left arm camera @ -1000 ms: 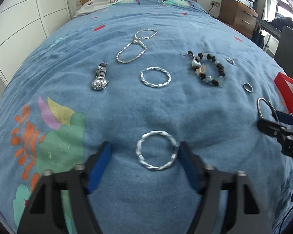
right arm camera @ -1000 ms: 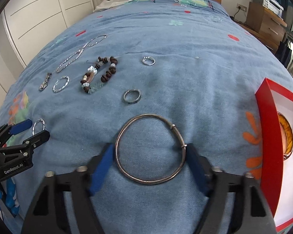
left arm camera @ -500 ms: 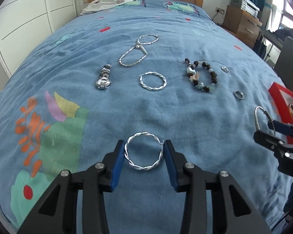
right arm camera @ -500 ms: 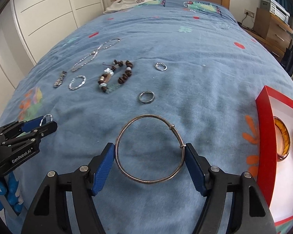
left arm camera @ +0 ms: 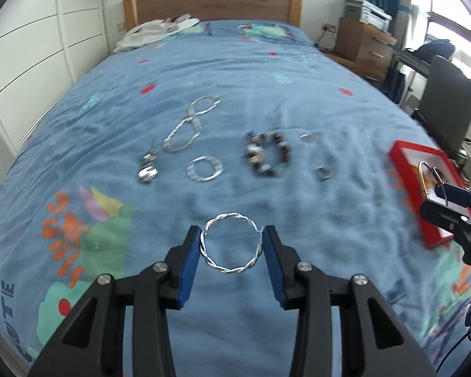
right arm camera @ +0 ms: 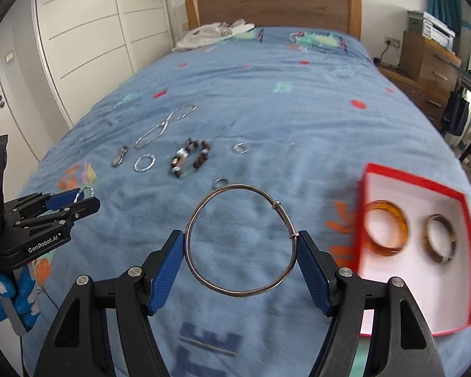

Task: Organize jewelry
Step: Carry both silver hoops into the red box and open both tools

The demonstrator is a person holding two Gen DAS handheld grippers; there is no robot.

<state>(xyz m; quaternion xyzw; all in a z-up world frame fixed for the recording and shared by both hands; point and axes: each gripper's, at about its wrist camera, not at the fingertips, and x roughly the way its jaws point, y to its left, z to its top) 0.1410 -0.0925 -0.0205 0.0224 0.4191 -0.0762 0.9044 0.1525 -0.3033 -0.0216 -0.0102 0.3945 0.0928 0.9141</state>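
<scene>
My left gripper (left arm camera: 232,248) is shut on a twisted silver bangle (left arm camera: 230,270) and holds it above the blue bedspread. My right gripper (right arm camera: 240,251) is shut on a thin dark metal bangle (right arm camera: 240,292), also held above the bed. A red box (right arm camera: 469,251) with a white inside lies at the right and holds two amber bangles (right arm camera: 389,248). On the bed lie a second twisted bangle (left arm camera: 204,168), a silver chain (left arm camera: 185,133), a watch (left arm camera: 147,169), a beaded bracelet (left arm camera: 267,157) and two rings (left arm camera: 322,172).
The wooden headboard (left arm camera: 210,6) and white clothes (left arm camera: 154,33) are at the far end. White wardrobe doors (right arm camera: 88,47) stand on the left. A wooden drawer unit (left arm camera: 364,47) and a dark chair (left arm camera: 446,106) stand on the right.
My left gripper has closed on the twisted silver bangle and lifted it off the bed. My right gripper has risen with the thin bangle, and more of the red box shows.
</scene>
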